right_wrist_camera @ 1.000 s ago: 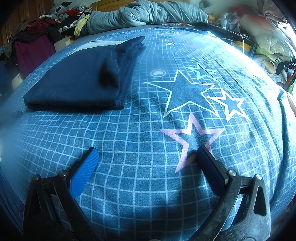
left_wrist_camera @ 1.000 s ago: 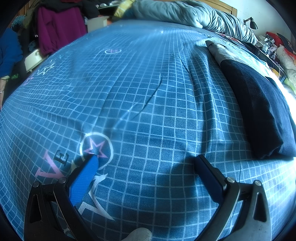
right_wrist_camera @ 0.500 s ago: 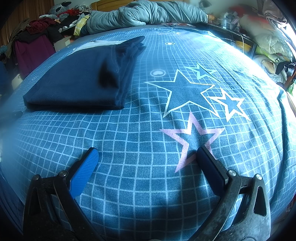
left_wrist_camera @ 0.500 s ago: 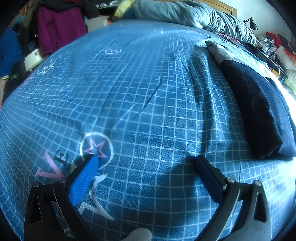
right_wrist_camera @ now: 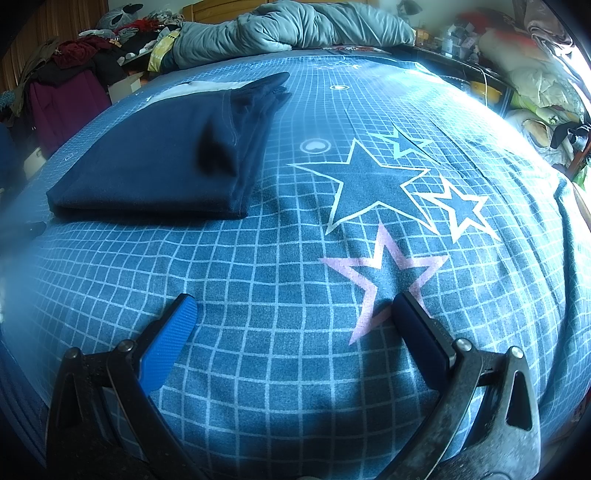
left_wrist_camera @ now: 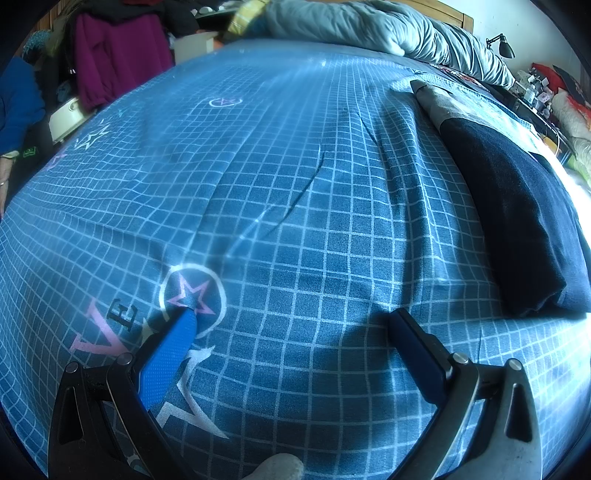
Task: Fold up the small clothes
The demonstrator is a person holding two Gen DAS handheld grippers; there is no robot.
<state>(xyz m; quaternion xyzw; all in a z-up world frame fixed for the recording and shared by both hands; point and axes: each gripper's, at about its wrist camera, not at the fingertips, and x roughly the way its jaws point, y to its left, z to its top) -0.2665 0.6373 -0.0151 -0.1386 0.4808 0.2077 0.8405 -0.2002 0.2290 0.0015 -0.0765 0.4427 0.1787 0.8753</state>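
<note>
Here the left hand-held gripper (left_wrist_camera: 291,317) hangs just above the bed (left_wrist_camera: 295,184), its two fingers spread wide with nothing between them but the blue grid-patterned cover; the blue pad of its left finger (left_wrist_camera: 173,350) points at a circled pink star (left_wrist_camera: 192,295) printed on the cover. The right hand-held gripper (right_wrist_camera: 295,310) is likewise wide open and empty, low over the same cover, with its right fingertip beside a pink star outline (right_wrist_camera: 384,273). The folded dark navy garment (right_wrist_camera: 155,162) lies flat on the bed, well ahead and to the left in the right wrist view, and at the far right edge in the left wrist view (left_wrist_camera: 517,206); neither gripper touches it. A pale grey cloth (left_wrist_camera: 439,103) shows at the garment's far end. A rumpled grey duvet (right_wrist_camera: 295,26) lies along the head of the bed, and clothes are heaped beyond the bed's left side (left_wrist_camera: 110,62).
</note>
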